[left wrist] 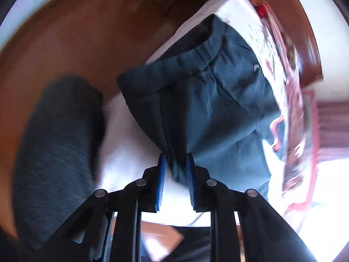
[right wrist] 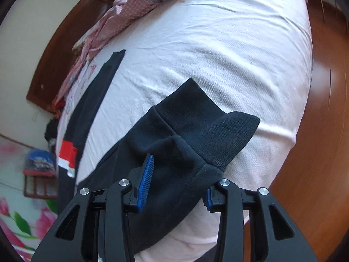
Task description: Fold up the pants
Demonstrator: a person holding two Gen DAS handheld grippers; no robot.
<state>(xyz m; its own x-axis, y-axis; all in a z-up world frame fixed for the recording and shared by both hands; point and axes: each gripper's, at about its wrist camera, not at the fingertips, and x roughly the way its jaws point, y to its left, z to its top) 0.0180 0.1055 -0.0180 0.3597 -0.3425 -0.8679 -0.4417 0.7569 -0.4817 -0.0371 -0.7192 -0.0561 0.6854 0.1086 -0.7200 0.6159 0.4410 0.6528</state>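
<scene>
Dark navy pants (left wrist: 213,100) lie on a white bed sheet (left wrist: 130,152), with the elastic waistband toward the top of the left wrist view. My left gripper (left wrist: 175,159) is shut on a pleated pinch of the fabric, which pulls taut toward the blue pads (left wrist: 161,174). In the right wrist view the ribbed leg cuffs (right wrist: 209,122) rest on the sheet (right wrist: 218,43). My right gripper (right wrist: 177,174) stands open, with the pant leg (right wrist: 170,196) lying between its fingers. The left pad's face is bare; the fabric hides most of the right pad. A dark strip of the pants with a red and white patch (right wrist: 67,152) runs along the left.
A pink patterned quilt (right wrist: 122,11) is bunched at the bed's far side, by a brown wooden headboard (right wrist: 59,54). Wooden floor (right wrist: 316,152) borders the bed. A person's grey-clad leg (left wrist: 59,142) is beside the bed at left.
</scene>
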